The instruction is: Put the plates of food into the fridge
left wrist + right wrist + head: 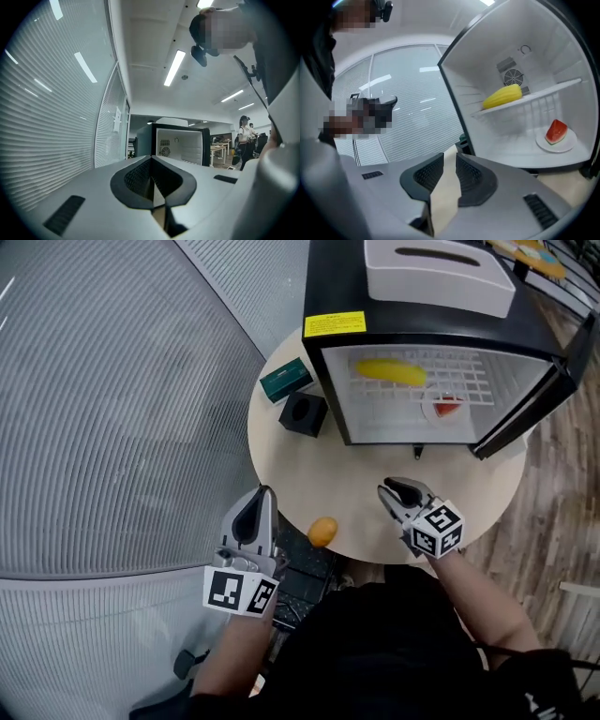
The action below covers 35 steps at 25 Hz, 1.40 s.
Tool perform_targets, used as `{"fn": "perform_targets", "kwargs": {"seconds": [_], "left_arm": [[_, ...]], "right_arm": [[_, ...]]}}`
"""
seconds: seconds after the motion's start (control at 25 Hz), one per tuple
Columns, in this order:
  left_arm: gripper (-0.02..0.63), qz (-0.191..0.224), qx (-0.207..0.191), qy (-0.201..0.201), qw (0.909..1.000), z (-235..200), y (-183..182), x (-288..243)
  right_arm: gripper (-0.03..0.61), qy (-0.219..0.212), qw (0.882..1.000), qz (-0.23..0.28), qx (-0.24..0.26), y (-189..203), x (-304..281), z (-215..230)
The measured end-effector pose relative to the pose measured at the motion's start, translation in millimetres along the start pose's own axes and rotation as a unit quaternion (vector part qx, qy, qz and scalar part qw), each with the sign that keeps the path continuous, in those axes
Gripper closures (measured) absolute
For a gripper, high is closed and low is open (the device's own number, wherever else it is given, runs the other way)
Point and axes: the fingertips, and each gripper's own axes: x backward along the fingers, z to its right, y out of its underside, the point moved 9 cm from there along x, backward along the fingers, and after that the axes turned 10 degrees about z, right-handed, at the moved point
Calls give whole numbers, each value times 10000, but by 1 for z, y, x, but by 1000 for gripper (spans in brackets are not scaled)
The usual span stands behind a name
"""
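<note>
**Fridge open, one plate inside, both tongs empty**

Fridge (pixel 333 287) stands at the far side of the round table (pixel 375 474). Its door (pixel 530 409) is swung out to your right.

Inside:
- A white plate (pixel 431 412) sits on the fridge floor, right of centre, and carries a red watermelon slice (pixel 448 406). The right gripper view shows the same plate (pixel 543 142) and slice (pixel 556 131) low in the cabinet.
- A yellow corn cob (pixel 391 371) lies bare on the wire shelf (pixel 473 382) above, toward the left. I can't make out a plate under it.

On the table:
- An orange fruit (pixel 322 531) sits near the edge closest to you, between your two hands. It is on no plate.
- A green box (pixel 286 379) and a black block (pixel 304 413) stand just left of the fridge.
- A white box (pixel 439 276) rests on top of the fridge.

Your left tongs (pixel 264 493) hang beyond the table's near-left rim, beside the orange fruit but clear of it. Their own view shows them (pixel 151 161) pressed together with nothing between, pointing level at the fridge across the room.

Your right tongs (pixel 386 489) are over the table in front of the open fridge, aimed toward it. In their own view (pixel 451 152) the pads stand a narrow slit apart. Only bare tabletop shows through the slit, so they hold nothing.
</note>
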Motion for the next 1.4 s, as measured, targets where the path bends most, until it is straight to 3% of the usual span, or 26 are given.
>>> {"fn": "perform_targets", "kwargs": {"seconds": [0.28, 0.48, 0.6, 0.72, 0.96, 1.08, 1.24, 1.4], "left_arm": [[609, 24, 239, -348, 9991, -33, 4, 63], [608, 51, 296, -482, 9984, -55, 4, 101], [608, 27, 359, -586, 9976, -69, 5, 121], [608, -18, 420, -654, 9970, -83, 8, 138], [608, -76, 487, -690, 9964, -103, 14, 159], [609, -96, 491, -756, 9959, -115, 15, 167], [608, -117, 505, -859, 9950, -129, 17, 175], [608, -188, 528, -893, 9944, -136, 20, 181]], "right_arm": [[515, -446, 9951, -570, 673, 34, -22, -73], [478, -734, 9896, -935, 806, 60, -40, -113], [431, -868, 9859, -1096, 921, 73, -49, -133], [314, -952, 9824, -1159, 1112, 85, -59, -148], [149, -662, 9714, -1461, 1749, 109, -78, -162], [100, -375, 9661, -1649, 1949, 125, -83, -160], [80, -188, 9606, -1978, 1944, 146, -89, -155], [80, 58, 9630, -1995, 1813, 155, -96, -151]]}}
